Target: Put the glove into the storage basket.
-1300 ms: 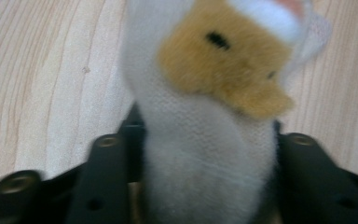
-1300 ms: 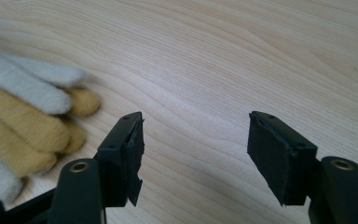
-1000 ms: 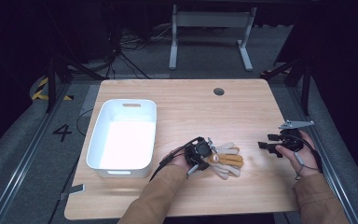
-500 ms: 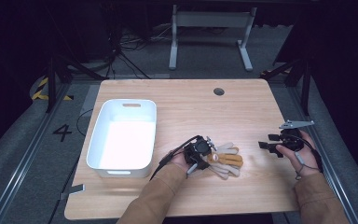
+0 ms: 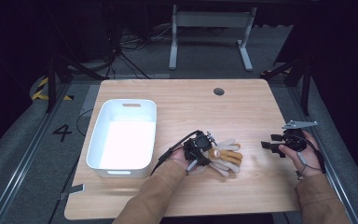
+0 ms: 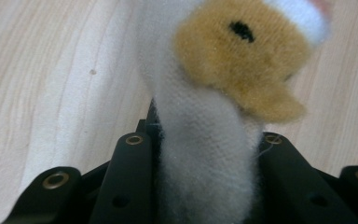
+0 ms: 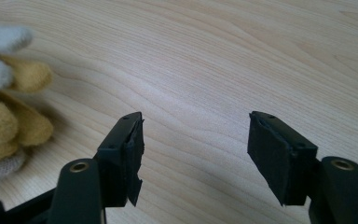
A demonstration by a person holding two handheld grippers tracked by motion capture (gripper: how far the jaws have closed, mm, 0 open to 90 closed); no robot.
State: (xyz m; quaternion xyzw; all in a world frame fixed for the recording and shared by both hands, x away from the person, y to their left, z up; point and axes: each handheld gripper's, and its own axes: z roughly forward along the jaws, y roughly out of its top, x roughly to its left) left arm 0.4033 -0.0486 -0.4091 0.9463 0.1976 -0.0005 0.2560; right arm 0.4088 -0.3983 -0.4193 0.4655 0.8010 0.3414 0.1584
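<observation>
left gripper [image 5: 204, 151] in my hand is clamped around the white limb of a plush toy [image 5: 223, 156], jaws partly closed and pressing its soft fabric from both sides. to lift it well, i'd keep the squeeze firm, since fluffy fabric slips, and raise it straight before carrying it toward the white bin [image 5: 103, 140] at left. the toy lies on the table [image 5: 242, 107] near the front edge. my right gripper [image 5: 271, 146] hovers open and empty, well right of the toy.

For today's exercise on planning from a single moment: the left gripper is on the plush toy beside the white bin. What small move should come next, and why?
Probably lift the plush toy slightly off the table. The left gripper has its jaws closed on the toy's white part, so the grip looks made, and the white bin sits open just beside it.
</observation>
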